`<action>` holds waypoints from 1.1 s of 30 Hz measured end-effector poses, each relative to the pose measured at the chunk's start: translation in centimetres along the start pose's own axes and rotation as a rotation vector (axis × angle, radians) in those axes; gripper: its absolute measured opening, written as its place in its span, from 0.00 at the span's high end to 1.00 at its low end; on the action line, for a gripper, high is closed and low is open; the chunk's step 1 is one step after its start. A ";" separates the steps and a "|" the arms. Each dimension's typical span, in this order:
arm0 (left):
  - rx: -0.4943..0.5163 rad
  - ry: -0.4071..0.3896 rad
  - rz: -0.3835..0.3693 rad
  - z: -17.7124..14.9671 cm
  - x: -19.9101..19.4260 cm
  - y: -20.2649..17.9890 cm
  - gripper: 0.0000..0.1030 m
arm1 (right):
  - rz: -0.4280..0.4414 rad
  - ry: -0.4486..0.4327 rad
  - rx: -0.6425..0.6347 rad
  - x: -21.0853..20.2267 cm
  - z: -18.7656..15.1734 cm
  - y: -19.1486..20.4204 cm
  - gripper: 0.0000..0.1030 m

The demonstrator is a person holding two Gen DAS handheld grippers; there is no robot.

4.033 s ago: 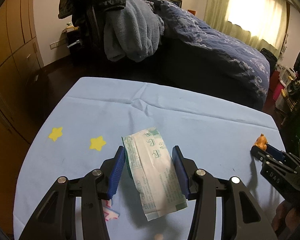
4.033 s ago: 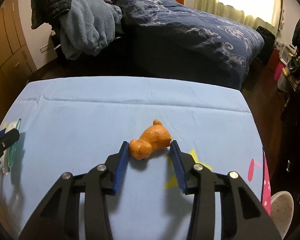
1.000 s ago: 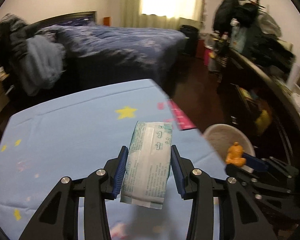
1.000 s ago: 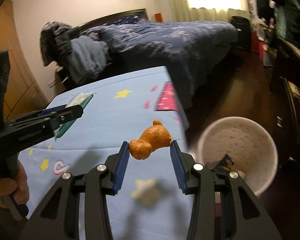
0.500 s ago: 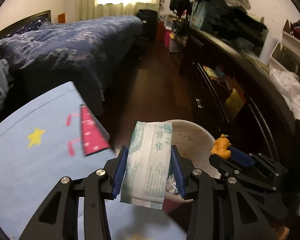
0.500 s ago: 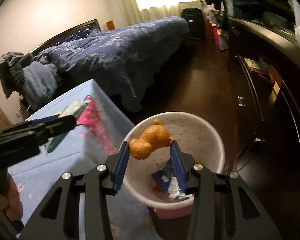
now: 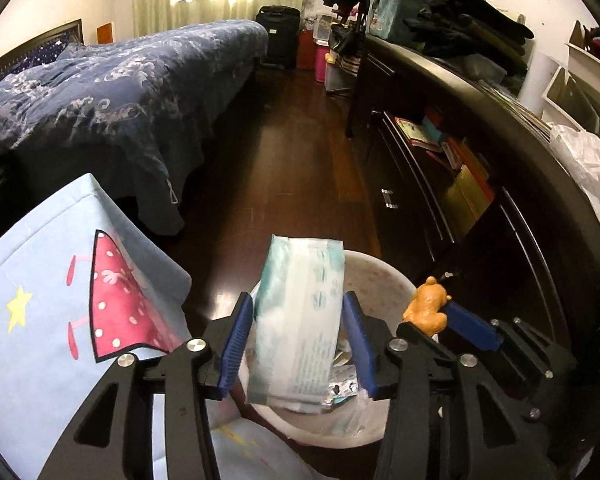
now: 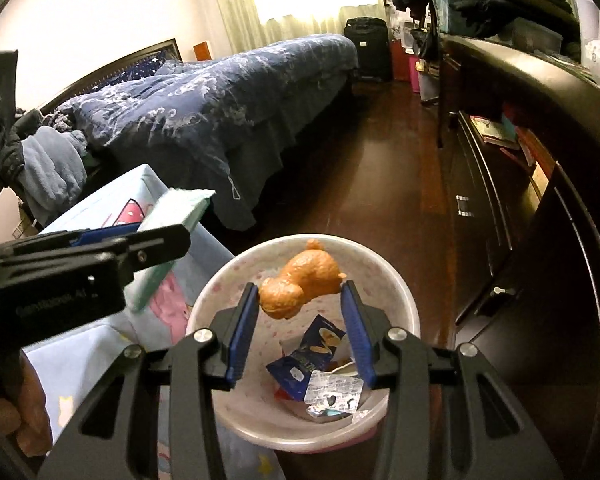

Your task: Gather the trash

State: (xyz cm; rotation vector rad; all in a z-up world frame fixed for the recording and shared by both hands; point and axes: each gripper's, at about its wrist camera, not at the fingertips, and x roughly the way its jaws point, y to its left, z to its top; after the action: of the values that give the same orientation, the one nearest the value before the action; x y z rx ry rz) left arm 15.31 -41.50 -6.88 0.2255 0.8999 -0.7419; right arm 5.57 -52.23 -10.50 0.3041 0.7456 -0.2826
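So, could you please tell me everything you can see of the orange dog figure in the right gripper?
The orange dog figure is a small, glossy, moulded toy, seemingly plastic, with a rounded head, bumpy body and stubby tail. It lies sideways, head towards the left pad, clamped between the blue pads of the right gripper. It hangs over the open white bin, above wrappers already inside, touching nothing but the pads.

A pale green-and-white printed plastic packet [image 7: 300, 320], an orange glossy dog-shaped figurine [image 8: 302, 280], a white round plastic bin speckled pink [image 8: 396, 280], a dark blue snack wrapper [image 8: 312, 354], a light blue tablecloth [image 7: 32, 280] with yellow stars and a red white-dotted shape, a navy swirl-patterned quilt [image 7: 120, 80].
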 end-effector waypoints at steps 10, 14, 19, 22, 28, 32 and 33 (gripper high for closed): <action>-0.008 -0.042 -0.005 0.0 -1.4 0.3 0.18 | 0.000 -0.007 0.006 -0.2 -0.1 0.0 0.48; -0.004 -0.081 0.022 -0.6 -3.2 0.7 0.10 | -0.001 -0.020 0.008 -1.1 -0.4 0.2 0.42; -0.009 -0.162 0.100 -2.0 -6.9 2.1 0.04 | -0.003 -0.045 0.016 -3.1 -0.8 1.0 0.31; -0.028 -0.210 0.174 -2.9 -9.4 3.4 0.04 | 0.005 -0.076 0.007 -4.7 -1.2 2.3 0.23; -0.061 -0.275 0.339 -5.5 -14.3 6.1 0.04 | 0.073 -0.113 -0.026 -7.7 -1.9 6.6 0.17; -0.133 -0.293 0.409 -8.2 -17.5 9.1 0.04 | 0.148 -0.128 -0.090 -9.4 -2.3 11.2 0.13; -0.152 -0.292 0.426 -9.0 -18.2 9.9 0.04 | 0.178 -0.131 -0.119 -9.9 -2.5 12.9 0.13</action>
State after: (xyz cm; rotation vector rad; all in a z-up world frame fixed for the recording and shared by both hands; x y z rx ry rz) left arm 9.04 -21.05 0.55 0.1610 0.5982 -0.2976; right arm 1.68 -38.01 -3.18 0.2345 0.5993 -0.0882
